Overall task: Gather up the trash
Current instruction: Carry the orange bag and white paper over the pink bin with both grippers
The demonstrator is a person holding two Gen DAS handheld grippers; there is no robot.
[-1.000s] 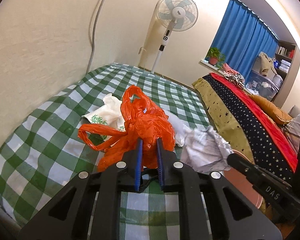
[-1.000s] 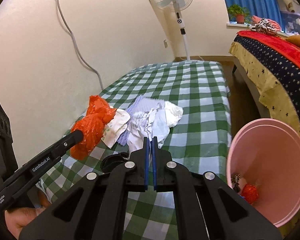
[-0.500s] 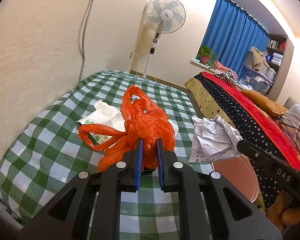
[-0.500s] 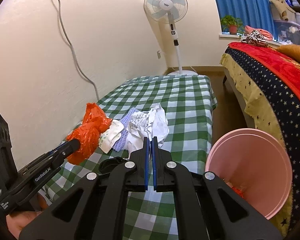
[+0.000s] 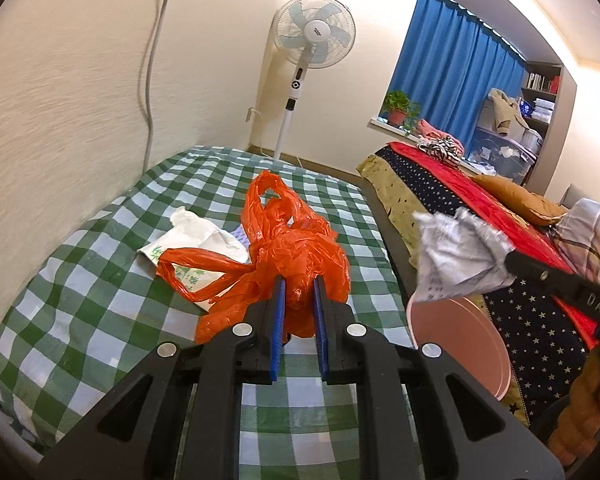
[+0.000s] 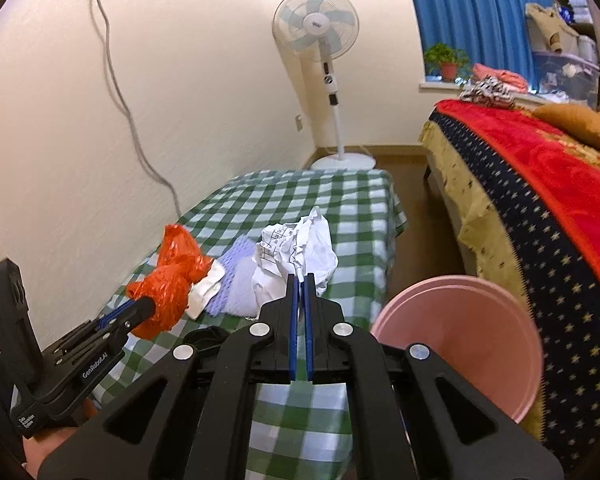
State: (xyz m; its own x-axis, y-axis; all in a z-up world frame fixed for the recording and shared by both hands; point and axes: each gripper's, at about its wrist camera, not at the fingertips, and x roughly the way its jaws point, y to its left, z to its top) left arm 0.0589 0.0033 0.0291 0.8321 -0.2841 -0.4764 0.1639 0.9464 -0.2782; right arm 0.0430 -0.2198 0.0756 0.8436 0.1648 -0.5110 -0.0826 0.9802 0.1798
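My left gripper (image 5: 298, 282) is shut on a crumpled orange plastic bag (image 5: 288, 248) and holds it above the green checked bed (image 5: 80, 280). My right gripper (image 6: 300, 280) is shut on a crumpled white paper (image 6: 300, 248), lifted above the bed. The paper also shows in the left wrist view (image 5: 456, 256), above the pink bin (image 5: 460, 340). The bin (image 6: 460, 340) stands on the floor beside the bed. A white printed bag (image 5: 192, 240) and a pale purple piece (image 6: 236, 276) lie on the bed. The left gripper with the orange bag (image 6: 168, 280) shows in the right wrist view.
A standing fan (image 5: 312, 44) is at the far end of the bed, near the wall. A second bed with a red and starred blanket (image 6: 540, 184) is to the right, past a narrow floor gap. A cable (image 6: 120, 92) hangs down the wall.
Both grippers have risen with their loads. The right gripper has carried the white paper off the bed toward the pink bin. The orange bag stays in the left gripper.
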